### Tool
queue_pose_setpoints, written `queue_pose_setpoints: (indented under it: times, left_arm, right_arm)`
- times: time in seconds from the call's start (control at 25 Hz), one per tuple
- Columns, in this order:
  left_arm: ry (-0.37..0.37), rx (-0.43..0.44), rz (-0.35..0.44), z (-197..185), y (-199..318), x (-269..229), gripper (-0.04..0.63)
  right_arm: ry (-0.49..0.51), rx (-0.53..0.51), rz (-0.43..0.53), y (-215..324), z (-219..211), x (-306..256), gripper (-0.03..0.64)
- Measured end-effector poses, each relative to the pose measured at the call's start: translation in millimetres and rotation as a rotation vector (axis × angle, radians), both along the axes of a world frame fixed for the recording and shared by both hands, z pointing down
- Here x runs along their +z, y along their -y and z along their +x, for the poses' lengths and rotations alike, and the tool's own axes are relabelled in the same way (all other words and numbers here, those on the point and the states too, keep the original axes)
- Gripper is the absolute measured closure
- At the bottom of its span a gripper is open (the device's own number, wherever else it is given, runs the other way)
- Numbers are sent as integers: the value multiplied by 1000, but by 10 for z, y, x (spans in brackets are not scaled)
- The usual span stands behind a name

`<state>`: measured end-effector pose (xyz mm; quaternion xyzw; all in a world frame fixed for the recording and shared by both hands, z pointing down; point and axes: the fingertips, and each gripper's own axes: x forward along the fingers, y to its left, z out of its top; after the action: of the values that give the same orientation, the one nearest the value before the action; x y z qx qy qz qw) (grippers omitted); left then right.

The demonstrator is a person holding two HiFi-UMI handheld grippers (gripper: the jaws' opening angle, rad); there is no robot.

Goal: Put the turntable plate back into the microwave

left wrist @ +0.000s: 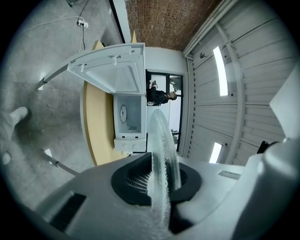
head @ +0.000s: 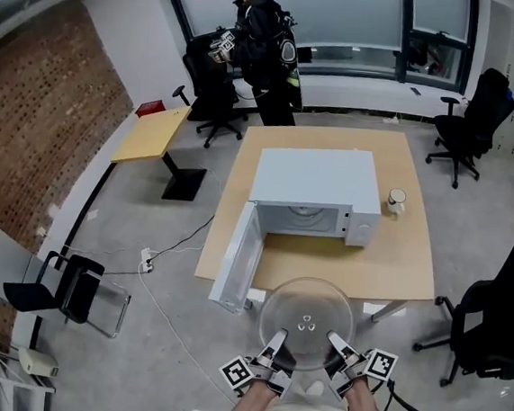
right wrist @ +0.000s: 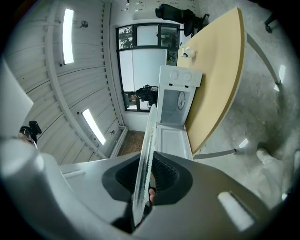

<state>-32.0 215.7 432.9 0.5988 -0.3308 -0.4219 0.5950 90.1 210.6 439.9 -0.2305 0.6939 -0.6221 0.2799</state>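
A concrete floor (head: 150,379) spreads round the wooden counter (head: 410,260), where the microwave (head: 313,183) stands with its door (head: 238,257) swung open. The glass plate (head: 306,309) hangs level in the air before the counter's near edge. The left tongs (head: 273,344) and right tongs (head: 340,346) are each clamped narrowly on its near rim. Held only there, the smooth glass could slip or droop at its far side. It may also clip the door or the opening's frame going in.

Grey floor (head: 146,226), brick wall (head: 49,108) left, windows (head: 348,15) far end, black office chairs (head: 484,104).
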Motion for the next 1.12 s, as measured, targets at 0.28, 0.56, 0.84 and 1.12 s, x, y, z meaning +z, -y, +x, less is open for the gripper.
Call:
queue_pose_setpoints:
  times: [0.28,0.56,0.84,1.12]
  left_arm:
    - [-37,-2,4,-102,840,177,569]
    - [-46,26,-18,-237,1642,521,569]
    - [-62,45,-80,-352,2160,681,569]
    - [-65,15,-111,-301,2507,845,569]
  right_arm:
    - [-43,32,-14,839,-96,109,577]
    - [-113,44,-69,1614,-225,405,577]
    - [-101,42,-100,2128,-365,560,575]
    - [-102,59,-157,2508,-310,709,577]
